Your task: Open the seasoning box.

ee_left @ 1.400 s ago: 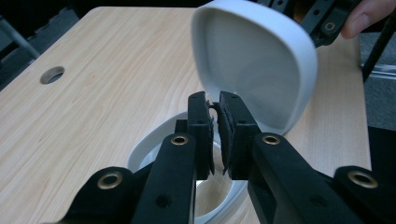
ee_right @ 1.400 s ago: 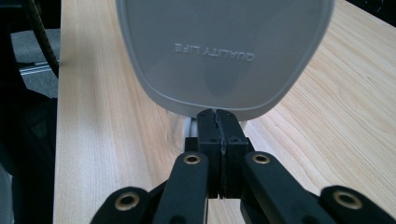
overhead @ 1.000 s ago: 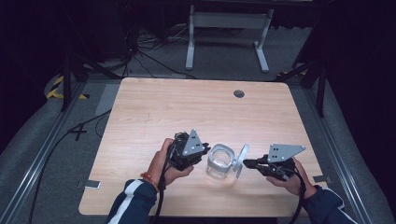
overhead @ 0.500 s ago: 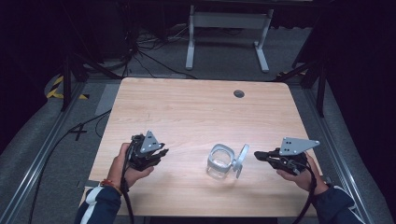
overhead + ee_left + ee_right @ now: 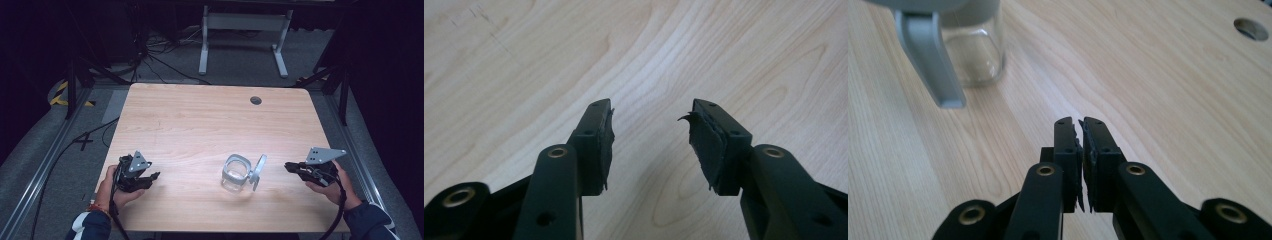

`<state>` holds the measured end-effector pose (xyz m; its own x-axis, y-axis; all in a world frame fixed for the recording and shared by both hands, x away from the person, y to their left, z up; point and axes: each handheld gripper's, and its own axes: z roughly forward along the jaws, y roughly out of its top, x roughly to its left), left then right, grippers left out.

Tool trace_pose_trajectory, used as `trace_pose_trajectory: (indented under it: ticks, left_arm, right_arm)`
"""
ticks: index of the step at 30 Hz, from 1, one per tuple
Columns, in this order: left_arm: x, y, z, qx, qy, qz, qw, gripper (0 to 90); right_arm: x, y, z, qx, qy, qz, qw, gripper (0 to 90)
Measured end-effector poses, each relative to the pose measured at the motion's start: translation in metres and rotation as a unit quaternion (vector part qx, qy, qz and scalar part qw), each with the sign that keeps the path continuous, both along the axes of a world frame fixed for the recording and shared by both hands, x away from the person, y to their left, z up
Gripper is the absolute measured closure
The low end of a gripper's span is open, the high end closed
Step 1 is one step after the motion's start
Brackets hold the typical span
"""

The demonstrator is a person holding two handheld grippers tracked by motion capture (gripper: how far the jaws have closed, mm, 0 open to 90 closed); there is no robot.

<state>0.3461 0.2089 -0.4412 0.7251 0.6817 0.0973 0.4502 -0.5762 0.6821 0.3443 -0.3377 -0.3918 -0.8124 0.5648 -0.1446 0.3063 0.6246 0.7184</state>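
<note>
1. At the near left corner of the desk (image 5: pixel 200 120), a hand (image 5: pixel 112 192) holds the left gripper (image 5: pixel 150 177) low over the wood, its tips pointing right toward the middle.
2. In the left gripper view, its jaws stand wide apart with bare wood grain between them; the worn black pads (image 5: pixel 606 145) grip nothing.
3. At the near right edge, the other hand (image 5: pixel 332 187) holds the right gripper (image 5: pixel 289 167), which points left and carries a grey three-cornered plate on top.
4. In the right gripper view, its jaws are pressed together with just a sliver of a gap and nothing between them.
5. Between the two grippers, nearer the right one and apart from both, a clear glass jar (image 5: pixel 235 173) stands upright on the desk toward the near edge.
6. A grey lid (image 5: pixel 258 169) hangs open at the jar's right side, tilted on edge; whether it touches the desk I cannot tell.
7. The right gripper view shows the jar (image 5: pixel 973 55) and a grey piece of the lid (image 5: pixel 930 60) ahead and to the left of the jaws.
8. Farther back, a round hole (image 5: pixel 256 100) sits in the desk near its far edge.
9. Beyond the desk, cables (image 5: pixel 165 60) lie on the grey floor near a white metal stand (image 5: pixel 242 22).
</note>
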Motion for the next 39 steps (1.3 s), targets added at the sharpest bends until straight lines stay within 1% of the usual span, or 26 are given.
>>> trace_pose_trajectory:
  ticks: [1,3,6,7,8,9,10,11,12,13,14,15,16,17,18,19,20,22,24,25,26,27,28,30,34,39]
  left_arm:
    - [0.000,0.002,-0.002,0.001,0.003,0.003,1.0000,50.4]
    - [-0.001,0.005,-0.006,-0.010,0.015,0.006,0.9998,48.2]
    - [0.000,0.008,-0.013,-0.006,0.018,0.008,0.9998,44.6]
    - [-0.001,0.009,-0.015,-0.011,0.023,0.014,0.9996,44.3]
    - [-0.001,0.009,-0.015,-0.011,0.023,0.014,0.9996,43.6]
    - [-0.001,0.009,-0.019,-0.014,0.021,0.018,0.9995,43.6]
    - [-0.002,0.008,-0.021,-0.018,0.026,0.018,0.9993,41.6]
    - [-0.002,0.008,-0.023,-0.015,0.027,0.015,0.9994,40.5]
    - [-0.003,0.007,-0.024,-0.015,0.029,0.021,0.9993,38.8]
    - [-0.003,0.007,-0.025,-0.012,0.030,0.020,0.9993,35.8]
    - [-0.003,0.007,-0.026,-0.015,0.035,0.022,0.9990,35.7]
    - [-0.003,0.007,-0.027,-0.020,0.034,0.026,0.9989,33.8]
    - [-0.003,0.007,-0.028,-0.019,0.033,0.025,0.9990,32.4]
    - [-0.003,0.007,-0.029,-0.025,0.034,0.027,0.9987,31.2]
    - [-0.004,0.007,-0.031,-0.029,0.037,0.028,0.9985,29.9]
    - [-0.004,0.007,-0.031,-0.026,0.040,0.025,0.9985,29.0]
    - [-0.005,0.008,-0.032,-0.032,0.044,0.027,0.9981,28.2]
    - [-0.005,0.010,-0.034,-0.042,0.046,0.030,0.9976,26.7]
    - [-0.004,0.010,-0.035,-0.047,0.041,0.033,0.9975,23.9]
    - [-0.004,0.010,-0.036,-0.047,0.032,0.039,0.9976,23.9]
    - [-0.005,0.008,-0.037,-0.050,0.034,0.043,0.9972,22.9]
    - [-0.005,0.007,-0.038,-0.052,0.035,0.042,0.9972,20.5]
    - [-0.005,0.007,-0.039,-0.055,0.030,0.041,0.9972,17.8]
    - [-0.004,0.007,-0.039,-0.048,0.024,0.035,0.9979,15.1]
    - [-0.003,0.006,-0.040,-0.052,0.020,0.035,0.9978,14.5]
    - [-0.003,0.007,-0.040,-0.049,0.022,0.034,0.9980,14.4]
  right_arm:
    - [-0.001,-0.003,-0.003,-0.005,0.000,-0.005,1.0000,84.9]
    - [-0.003,-0.007,-0.007,-0.010,0.005,-0.011,0.9999,83.6]
    - [-0.006,-0.015,-0.014,-0.014,0.005,-0.020,0.9997,82.0]
    - [-0.007,-0.018,-0.016,-0.014,0.006,-0.021,0.9997,81.4]
    - [-0.007,-0.018,-0.016,-0.014,0.006,-0.021,0.9997,81.4]
    - [-0.008,-0.020,-0.018,-0.015,0.009,-0.025,0.9995,80.1]
    - [-0.010,-0.025,-0.021,-0.017,0.010,-0.030,0.9993,77.3]
    - [-0.011,-0.030,-0.024,-0.014,0.012,-0.036,0.9992,75.5]
    - [-0.012,-0.033,-0.026,-0.011,0.016,-0.042,0.9989,73.3]
    - [-0.013,-0.037,-0.028,-0.010,0.014,-0.048,0.9987,70.3]
    - [-0.014,-0.040,-0.031,-0.007,0.014,-0.054,0.9984,67.8]
    - [-0.016,-0.045,-0.033,0.005,0.015,-0.056,0.9983,63.9]
    - [-0.017,-0.048,-0.035,0.010,0.014,-0.057,0.9982,59.0]
    - [-0.019,-0.051,-0.038,0.012,0.012,-0.059,0.9981,55.1]
    - [-0.020,-0.053,-0.040,0.015,0.010,-0.063,0.9978,52.6]
    - [-0.021,-0.057,-0.043,0.018,0.011,-0.069,0.9974,51.0]
    - [-0.022,-0.060,-0.046,0.022,0.014,-0.073,0.9970,48.3]
    - [-0.023,-0.064,-0.052,0.026,0.018,-0.082,0.9961,44.5]
    - [-0.024,-0.067,-0.055,0.028,0.020,-0.088,0.9955,42.9]
    - [-0.024,-0.069,-0.058,0.031,0.022,-0.095,0.9947,40.5]
    - [-0.025,-0.072,-0.062,0.035,0.024,-0.100,0.9941,39.1]
    - [-0.025,-0.073,-0.064,0.038,0.028,-0.103,0.9936,39.0]
    - [-0.026,-0.075,-0.066,0.041,0.032,-0.107,0.9929,38.0]
    - [-0.028,-0.077,-0.071,0.036,0.035,-0.109,0.9927,34.3]
    - [-0.030,-0.083,-0.074,0.053,0.030,-0.117,0.9913,32.4]
    - [-0.031,-0.082,-0.075,0.053,0.029,-0.120,0.9910,31.7]
